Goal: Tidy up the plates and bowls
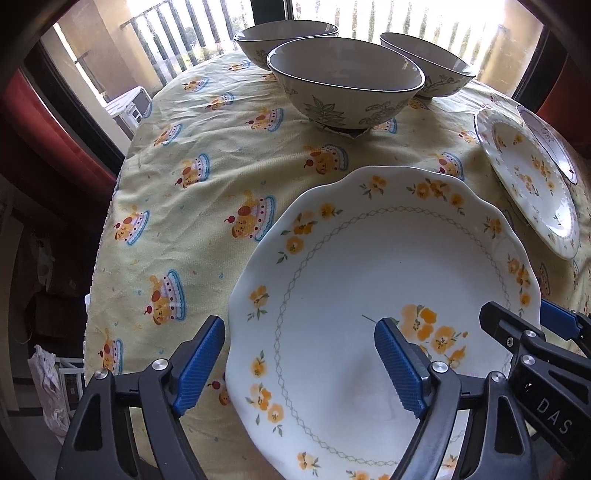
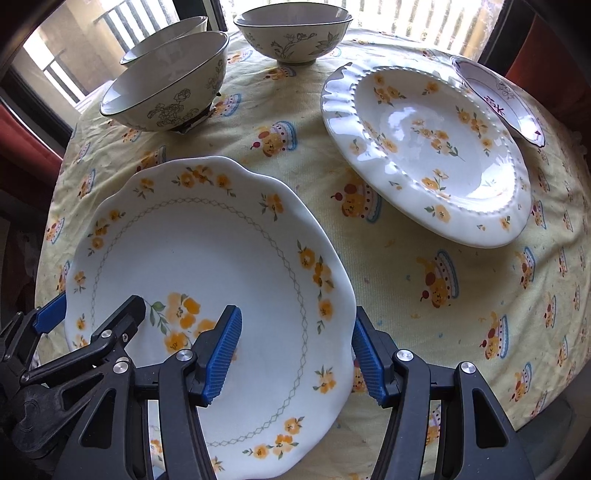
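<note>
A large white plate with orange flowers lies on the yellow tablecloth near the front. My left gripper is open and straddles its left rim, one finger outside, one over the plate. My right gripper is open and straddles its right rim the same way. A second flowered plate lies to the right, with a smaller dish overlapping its far edge. Three floral bowls stand at the back.
The round table's yellow cloth with a cake pattern falls away at the edges. Behind the table are a window with balcony railing and red curtains.
</note>
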A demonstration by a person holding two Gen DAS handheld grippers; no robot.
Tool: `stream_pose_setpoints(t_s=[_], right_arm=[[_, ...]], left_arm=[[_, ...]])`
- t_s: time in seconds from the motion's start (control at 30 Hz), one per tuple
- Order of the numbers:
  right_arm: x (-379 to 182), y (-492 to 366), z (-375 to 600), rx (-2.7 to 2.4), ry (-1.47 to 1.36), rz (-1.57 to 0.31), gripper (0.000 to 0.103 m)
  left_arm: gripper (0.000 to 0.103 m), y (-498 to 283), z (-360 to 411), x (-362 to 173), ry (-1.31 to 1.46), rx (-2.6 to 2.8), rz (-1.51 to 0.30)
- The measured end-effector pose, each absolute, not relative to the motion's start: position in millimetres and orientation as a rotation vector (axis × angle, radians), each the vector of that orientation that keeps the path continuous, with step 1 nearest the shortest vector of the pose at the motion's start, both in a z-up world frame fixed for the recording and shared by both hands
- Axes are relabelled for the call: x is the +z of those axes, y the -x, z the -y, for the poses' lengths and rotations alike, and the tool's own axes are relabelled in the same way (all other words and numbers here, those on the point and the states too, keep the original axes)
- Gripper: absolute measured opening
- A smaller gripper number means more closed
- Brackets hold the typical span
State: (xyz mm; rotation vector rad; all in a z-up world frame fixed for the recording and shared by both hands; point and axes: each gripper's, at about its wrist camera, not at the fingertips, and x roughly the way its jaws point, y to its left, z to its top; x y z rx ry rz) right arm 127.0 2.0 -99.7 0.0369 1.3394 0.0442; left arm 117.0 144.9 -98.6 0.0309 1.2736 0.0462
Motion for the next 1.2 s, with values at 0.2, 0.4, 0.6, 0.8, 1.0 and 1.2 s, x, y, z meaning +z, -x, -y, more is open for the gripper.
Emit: stream_pose_setpoints(t_s=[0.2, 0.4, 0.6, 0.8, 1.0, 1.2], right_arm=[[-66.6, -124.7, 9.5, 0.034, -0.066, -1.29, 0.078], [-35.0, -127.8, 19.9, 0.014, -0.048, -1.227, 0.08], [-17.7, -129.3, 40.2, 0.003, -0.05, -1.164, 0.08], [-7.2, -140.5, 68.2, 0.001, -0.036, -1.14, 0.08], [-2.5, -161.3, 97.6, 0.032, -0.001, -1.123, 0.08], [-3.1, -189.2, 129.2, 0.057, -0.004, -1.115, 0.08]], left_arm=[[0.094, -109.6, -131.8, -72.5, -0.056, -0.012, -1.253], [0.096, -113.2, -113.4, -44.8, -0.022, -0.055, -1.196], [0.096, -125.4, -90.6, -28.0, -0.021, -0.062, -1.142], [0.096, -137.4, -64.5, -24.0, 0.017, -0.041, -1.131], [0.094, -154.1, -34.7, -19.4, 0.034, -0.001, -1.116], [0.092, -178.1, -3.7, -19.5, 0.032, 0.033, -1.105]])
